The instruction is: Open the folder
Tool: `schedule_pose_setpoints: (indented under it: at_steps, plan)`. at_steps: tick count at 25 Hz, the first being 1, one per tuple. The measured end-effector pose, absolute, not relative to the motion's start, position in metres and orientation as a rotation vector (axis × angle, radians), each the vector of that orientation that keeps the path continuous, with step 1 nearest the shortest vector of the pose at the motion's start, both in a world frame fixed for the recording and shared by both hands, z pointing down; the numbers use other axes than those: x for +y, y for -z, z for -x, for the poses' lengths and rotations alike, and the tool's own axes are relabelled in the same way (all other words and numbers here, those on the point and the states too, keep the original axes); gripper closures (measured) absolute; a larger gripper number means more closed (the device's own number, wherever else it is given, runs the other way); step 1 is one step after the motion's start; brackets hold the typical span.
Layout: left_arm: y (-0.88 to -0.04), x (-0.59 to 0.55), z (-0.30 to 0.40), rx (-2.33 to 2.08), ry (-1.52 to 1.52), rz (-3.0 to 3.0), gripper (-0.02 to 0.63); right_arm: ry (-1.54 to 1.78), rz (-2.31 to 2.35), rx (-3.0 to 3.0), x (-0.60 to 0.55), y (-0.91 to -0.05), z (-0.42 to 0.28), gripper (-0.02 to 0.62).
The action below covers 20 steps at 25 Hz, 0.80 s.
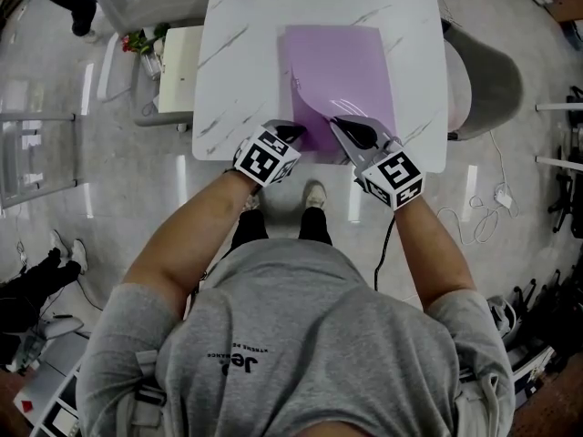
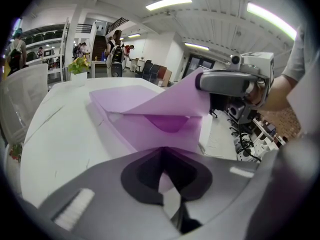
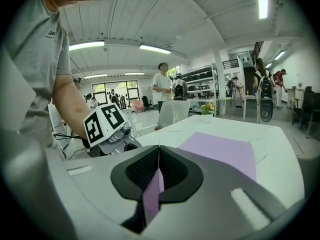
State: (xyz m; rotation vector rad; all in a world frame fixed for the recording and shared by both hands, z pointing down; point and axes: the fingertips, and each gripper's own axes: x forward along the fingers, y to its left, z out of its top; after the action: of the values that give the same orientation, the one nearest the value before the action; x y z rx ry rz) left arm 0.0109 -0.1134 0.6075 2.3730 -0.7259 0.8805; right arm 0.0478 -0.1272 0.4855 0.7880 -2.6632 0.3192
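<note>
Item: purple folder (image 1: 342, 71), lying on the white counter (image 1: 237, 53) up to its near edge. Left tool (image 1: 293, 133) clamps the lower leaf (image 2: 150, 129) there. Right tool (image 1: 342, 124) pinches the raised cover (image 2: 170, 101) above the counter. Risk: a sharp pull may crease the cover or slip it free.

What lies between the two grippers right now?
Only the purple folder, its near edge curling up into the shut right gripper. The head view shows it.

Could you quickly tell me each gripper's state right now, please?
Left gripper: closed on the lower sheet of the thin purple plastic folder.
Right gripper: closed on its lifted cover.
</note>
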Motion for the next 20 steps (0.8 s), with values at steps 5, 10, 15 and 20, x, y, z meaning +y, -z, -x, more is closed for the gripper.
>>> schedule_pose_setpoints:
  at_steps: [5, 10, 15, 20]
  plan:
    - [-0.607, -0.111, -0.015, -0.717, -0.904, -2.38, 0.557, -0.315, -0.821, -2.662, -0.126, -0.48, -0.056, 0.591]
    - [-0.607, -0.108, -0.019, -0.712, -0.928, -2.38, 0.557, -0.321, -0.861, -2.665, -0.124, -0.475, -0.066, 0.591]
    - [-0.61, -0.106, -0.022, -0.717, -0.959, -2.381, 0.557, -0.337, -0.897, -2.665, -0.122, -0.472, -0.074, 0.592]
    - [-0.604, -0.101, -0.027, -0.717, -0.981, -2.383, 0.557, -0.359, -0.945, -2.728, -0.125, -0.453, -0.083, 0.591]
